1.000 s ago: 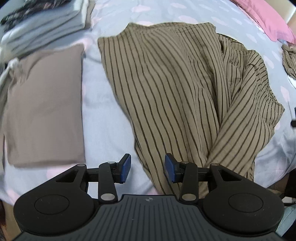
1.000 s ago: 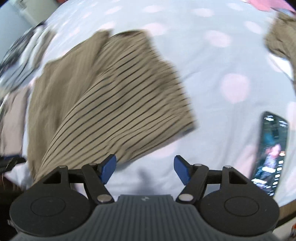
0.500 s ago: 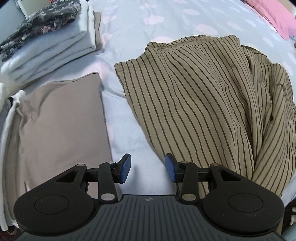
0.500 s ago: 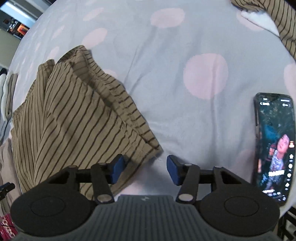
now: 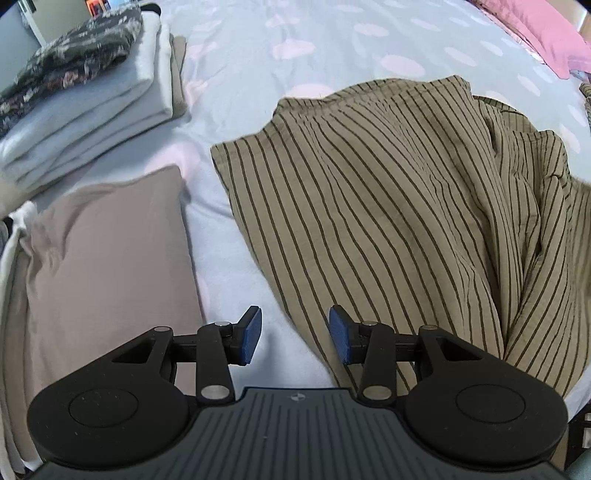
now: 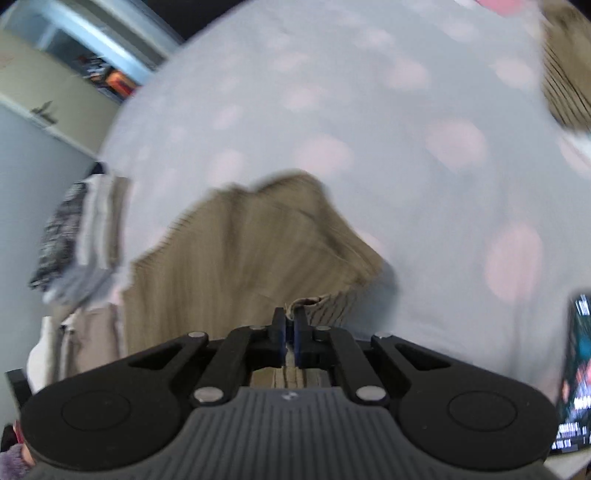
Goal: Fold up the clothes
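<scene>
A bed cover, pale blue with pink dots, fills both views. On it lies the striped brown garment, the largest piece, spread from the middle to the right side of the left wrist view, with bunched folds along its right part. To the left of it, with a strip of cover between them, lies a folded beige garment. Far left stands a stack of folded clothes, pale ones below and a dark flowered one on top. A pink pillow lies at the far right corner.

The left gripper has its jaws released and wide apart, with nothing between them. The near left edge of the striped garment runs just under the right pad, and bare cover shows between the two pads.

The right wrist view is blurred. The right gripper is clenched on the near edge of the striped garment; a small fold of cloth seems to stand up between the pads. A phone with a lit screen lies at the near right.
</scene>
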`<act>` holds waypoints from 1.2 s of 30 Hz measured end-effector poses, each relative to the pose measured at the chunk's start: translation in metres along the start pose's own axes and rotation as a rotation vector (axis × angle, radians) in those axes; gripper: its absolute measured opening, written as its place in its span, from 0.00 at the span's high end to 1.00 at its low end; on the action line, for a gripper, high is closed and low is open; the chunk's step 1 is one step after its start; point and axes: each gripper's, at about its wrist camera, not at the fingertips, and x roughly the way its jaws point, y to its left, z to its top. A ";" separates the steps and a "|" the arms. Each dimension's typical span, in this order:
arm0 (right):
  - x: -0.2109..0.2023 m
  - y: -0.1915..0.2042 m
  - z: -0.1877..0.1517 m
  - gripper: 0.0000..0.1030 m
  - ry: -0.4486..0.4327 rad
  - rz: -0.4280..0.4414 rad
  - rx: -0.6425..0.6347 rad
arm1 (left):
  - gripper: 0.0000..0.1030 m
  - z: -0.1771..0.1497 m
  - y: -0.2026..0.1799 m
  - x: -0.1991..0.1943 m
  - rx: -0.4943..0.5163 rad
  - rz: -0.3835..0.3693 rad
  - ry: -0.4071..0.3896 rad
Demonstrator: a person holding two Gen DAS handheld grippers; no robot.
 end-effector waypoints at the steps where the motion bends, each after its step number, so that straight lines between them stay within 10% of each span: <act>1: -0.001 0.016 0.005 0.95 -0.008 0.011 -0.029 | 0.63 0.001 0.001 -0.001 0.005 0.008 -0.006; 20: 0.091 0.258 0.051 0.95 0.041 0.088 -0.431 | 0.63 0.004 0.035 -0.013 -0.083 0.019 -0.074; 36: 0.256 0.332 0.026 0.95 0.254 0.083 -0.517 | 0.63 0.001 0.063 0.012 -0.162 0.044 -0.006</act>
